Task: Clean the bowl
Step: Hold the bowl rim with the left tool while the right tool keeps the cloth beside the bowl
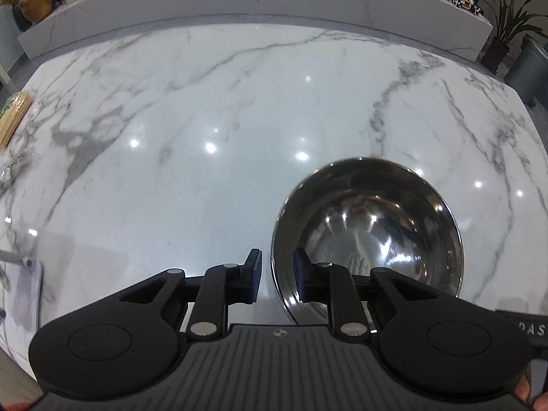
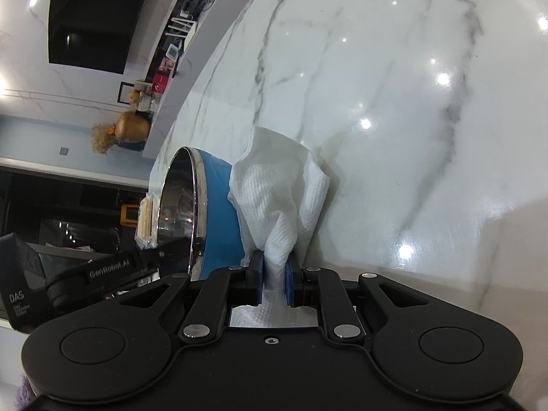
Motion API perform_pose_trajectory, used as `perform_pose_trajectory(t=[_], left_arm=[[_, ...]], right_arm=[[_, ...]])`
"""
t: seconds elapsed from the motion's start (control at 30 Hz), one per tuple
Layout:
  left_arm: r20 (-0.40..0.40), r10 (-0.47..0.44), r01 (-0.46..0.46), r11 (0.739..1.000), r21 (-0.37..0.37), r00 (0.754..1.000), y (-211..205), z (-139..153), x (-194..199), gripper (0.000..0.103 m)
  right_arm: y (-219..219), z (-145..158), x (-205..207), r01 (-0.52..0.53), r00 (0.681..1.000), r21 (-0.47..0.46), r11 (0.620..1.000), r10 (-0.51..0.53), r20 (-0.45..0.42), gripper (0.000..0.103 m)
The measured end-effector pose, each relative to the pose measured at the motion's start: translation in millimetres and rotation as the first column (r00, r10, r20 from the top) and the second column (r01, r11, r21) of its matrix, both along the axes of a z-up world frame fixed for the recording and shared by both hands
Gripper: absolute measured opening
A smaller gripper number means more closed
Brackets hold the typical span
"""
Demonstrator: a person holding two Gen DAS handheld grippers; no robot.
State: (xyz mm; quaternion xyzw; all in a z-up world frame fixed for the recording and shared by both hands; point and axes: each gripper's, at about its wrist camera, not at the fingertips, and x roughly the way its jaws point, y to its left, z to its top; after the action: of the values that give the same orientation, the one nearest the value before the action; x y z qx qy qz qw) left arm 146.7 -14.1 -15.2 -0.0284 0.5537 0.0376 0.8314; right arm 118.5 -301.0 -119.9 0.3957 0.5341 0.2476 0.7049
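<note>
1. Table: white marble with grey veins, fills most of both views; ceiling lights glare off it.
2. Bowl: steel inside, blue outside. Left view: lower right of centre, resting on the table, mouth facing the camera. Right view: left of centre, seen edge-on, blue wall toward the towel.
3. Left gripper: bottom centre of left view. Fingers straddle the bowl's near rim, one pad outside, the other inside, pinching the rim.
4. Right gripper: bottom centre of right view, pinched tight on a bunched neck of towel.
5. Towel: white, embossed paper, centre of right view. Fans out above the fingers, pressed against the bowl's blue outer wall, its right side near the table.
6. Skewer bundle: left edge of left view, on the table, well apart from the bowl.
7. Gold vase: upper left of left view, on the far ledge.
</note>
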Motion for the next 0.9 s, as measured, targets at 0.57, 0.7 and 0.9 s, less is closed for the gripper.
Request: perform_pose_trajectory(t=[0.57, 0.7, 0.9], left_arm=[[-0.054, 0.045, -0.049, 0.997, -0.061, 0.998, -2, -1, -16, 0.013], [-0.051, 0.052, -0.056, 0.996, -0.072, 0.997, -1, 0, -17, 0.013], [-0.058, 0.060, -0.064, 0.996, -0.063, 0.996, -2, 0, -17, 0.013]], right_arm=[[-37, 22, -10, 0.084, 0.995, 0.146, 0.986, -0.092, 0.047, 0.013], [-50, 32, -21, 0.060, 0.994, 0.187, 0.980, -0.076, 0.079, 0.013], [-54, 21, -24, 0.054, 0.997, 0.148, 0.988, -0.060, 0.039, 0.013]])
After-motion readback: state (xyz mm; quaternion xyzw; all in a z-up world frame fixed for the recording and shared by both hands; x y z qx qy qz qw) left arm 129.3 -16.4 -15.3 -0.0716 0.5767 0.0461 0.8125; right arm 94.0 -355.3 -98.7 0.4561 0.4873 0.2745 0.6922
